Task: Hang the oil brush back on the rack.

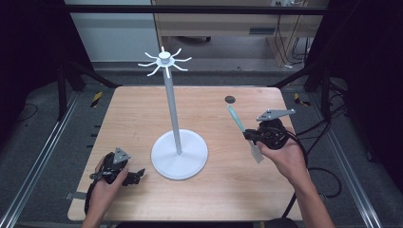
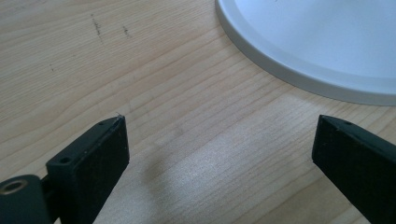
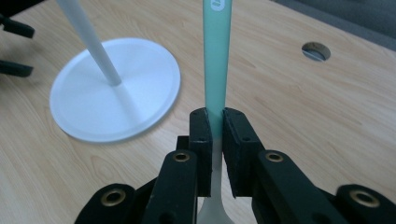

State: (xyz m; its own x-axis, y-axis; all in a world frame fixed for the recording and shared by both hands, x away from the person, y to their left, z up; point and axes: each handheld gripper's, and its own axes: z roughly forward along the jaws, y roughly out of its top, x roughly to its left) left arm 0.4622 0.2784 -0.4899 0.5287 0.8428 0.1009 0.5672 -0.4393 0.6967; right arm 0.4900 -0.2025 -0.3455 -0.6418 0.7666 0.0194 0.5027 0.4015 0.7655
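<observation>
Right gripper view, fingers (image 3: 201, 135) clamping spatula (image 3: 217, 70)

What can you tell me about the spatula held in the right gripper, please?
The spatula has a slim teal handle fading to a pale, translucent flat blade, silicone by its look. The right gripper is clamped on the lower handle. It hangs tilted above the wooden table, handle end up and away, blade toward the person, touching nothing else.

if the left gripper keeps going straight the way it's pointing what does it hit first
Probably the white round base of the stand, just ahead and a little right of the open left gripper. Bare table lies between; depth is hard to judge.
</observation>
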